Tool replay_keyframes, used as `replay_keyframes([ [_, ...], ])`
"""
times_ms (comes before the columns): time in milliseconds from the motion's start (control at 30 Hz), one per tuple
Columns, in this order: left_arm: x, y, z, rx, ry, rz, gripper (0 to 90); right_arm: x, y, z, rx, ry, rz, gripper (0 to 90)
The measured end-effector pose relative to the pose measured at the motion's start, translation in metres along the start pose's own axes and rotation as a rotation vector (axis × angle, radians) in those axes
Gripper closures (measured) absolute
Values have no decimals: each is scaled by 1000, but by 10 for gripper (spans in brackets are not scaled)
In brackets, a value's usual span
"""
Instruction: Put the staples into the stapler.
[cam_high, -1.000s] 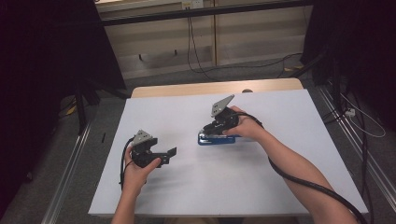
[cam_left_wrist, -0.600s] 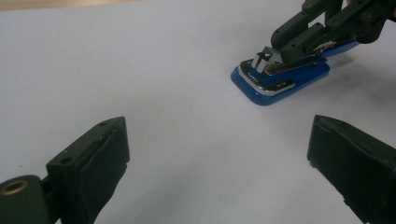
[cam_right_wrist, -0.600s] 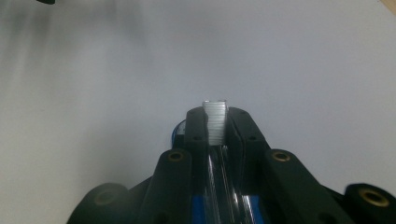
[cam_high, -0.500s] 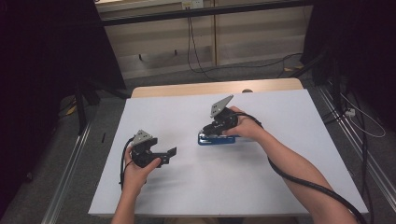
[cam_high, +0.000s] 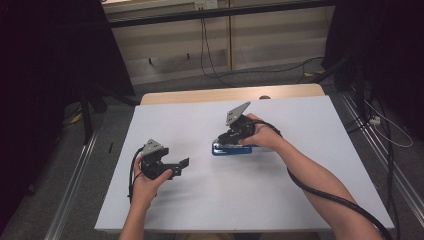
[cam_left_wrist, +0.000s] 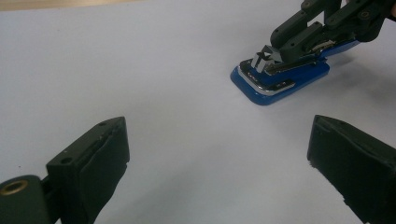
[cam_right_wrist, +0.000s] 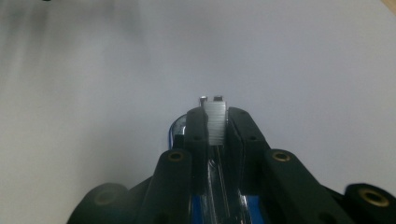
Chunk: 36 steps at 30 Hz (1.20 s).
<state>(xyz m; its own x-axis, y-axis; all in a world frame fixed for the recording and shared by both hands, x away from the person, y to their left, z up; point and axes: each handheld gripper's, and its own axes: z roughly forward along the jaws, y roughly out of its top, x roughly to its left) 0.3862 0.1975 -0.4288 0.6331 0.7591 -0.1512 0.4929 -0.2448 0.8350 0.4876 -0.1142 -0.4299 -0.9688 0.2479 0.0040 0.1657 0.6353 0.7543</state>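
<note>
- The blue stapler (cam_high: 231, 149) lies near the middle of the white surface (cam_high: 300, 200), its magazine exposed.
- The right hand-held gripper (cam_right_wrist: 214, 122) sits above the stapler with its jaws nearly closed, pinching a strip of staples (cam_right_wrist: 215, 120) over the open channel.
- The left hand-held gripper (cam_left_wrist: 219, 158) hangs well to the left of the stapler, jaws wide apart and empty.
- Risk: the strip looks fragile; squeezing harder could snap it, scattering staples beside the stapler.
- Risk: nothing steadies the stapler, so a skewed push might slide it or jam the strip against the channel's edge.
</note>
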Motion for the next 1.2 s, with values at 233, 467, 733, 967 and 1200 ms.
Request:
replay_keyframes([
  [233,0,0,0,1,4,1,58,0,0,-1,-2,6,-1,791],
  [467,0,0,0,3,3,2,59,0,0,0,4,15,0,791],
  [733,0,0,1,0,2,0,58,-1,1,0,15,21,1,791],
  [967,-1,0,1,4,2,2,59,-2,1,-2,11,24,1,792],
  [1200,0,0,1,1,3,0,59,-3,0,-1,22,24,3,791],
])
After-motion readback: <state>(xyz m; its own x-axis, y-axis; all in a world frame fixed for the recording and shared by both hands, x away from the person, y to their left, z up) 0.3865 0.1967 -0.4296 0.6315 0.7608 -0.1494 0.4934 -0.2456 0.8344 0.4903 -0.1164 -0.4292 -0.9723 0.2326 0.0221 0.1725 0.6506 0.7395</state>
